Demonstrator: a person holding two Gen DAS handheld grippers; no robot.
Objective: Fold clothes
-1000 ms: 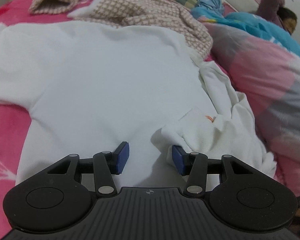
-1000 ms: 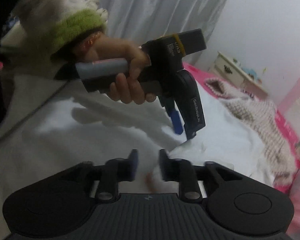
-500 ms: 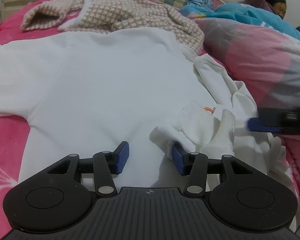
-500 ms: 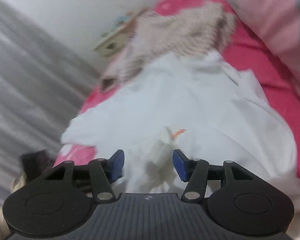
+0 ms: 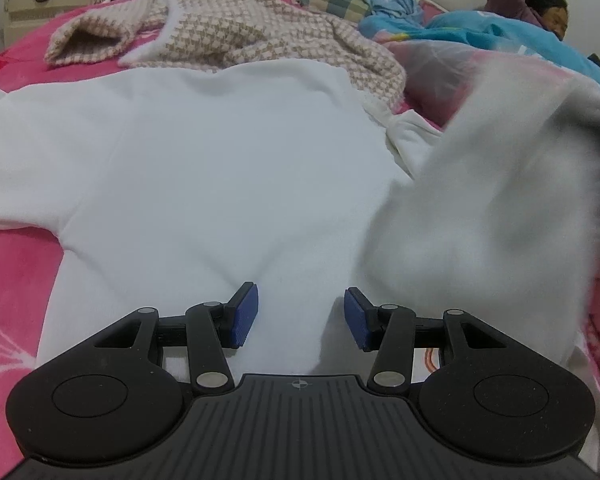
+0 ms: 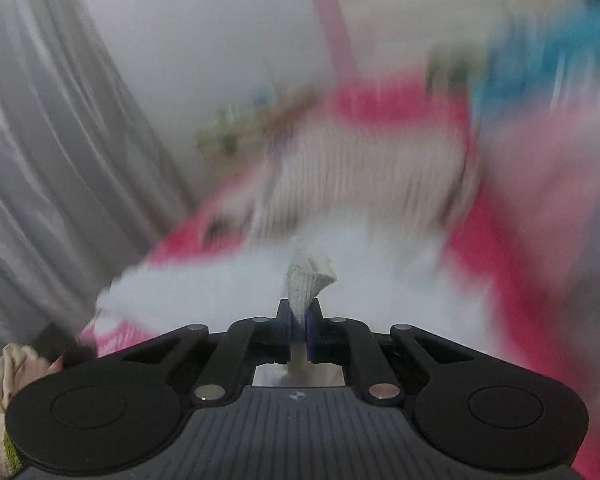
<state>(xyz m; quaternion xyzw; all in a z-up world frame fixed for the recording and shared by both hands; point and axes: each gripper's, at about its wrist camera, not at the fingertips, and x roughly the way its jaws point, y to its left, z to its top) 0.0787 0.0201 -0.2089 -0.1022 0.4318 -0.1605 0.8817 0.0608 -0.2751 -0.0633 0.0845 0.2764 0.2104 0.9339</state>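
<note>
1. The left wrist view alone shows the white sweater (image 5: 204, 168) spread flat on the pink bed (image 5: 8, 276), reaching ahead of and between the left gripper (image 5: 300, 316), whose fingers stand apart, gripping nothing.
2. The right wrist view alone shows the right gripper (image 6: 299, 320) closing, its fingers pinching the ribbed white cuff (image 6: 308, 278), which sticks up just beyond them.

1. The left gripper (image 5: 300, 316) points down over the white sweatshirt (image 5: 220, 168), its blue pads (image 5: 242, 316) held partly apart with nothing pinched between them.
2. The right gripper (image 6: 298, 320) is closing its jaws, and a ribbed white cuff (image 6: 310, 280) is pinched between its pads, sticking up past them.
</note>
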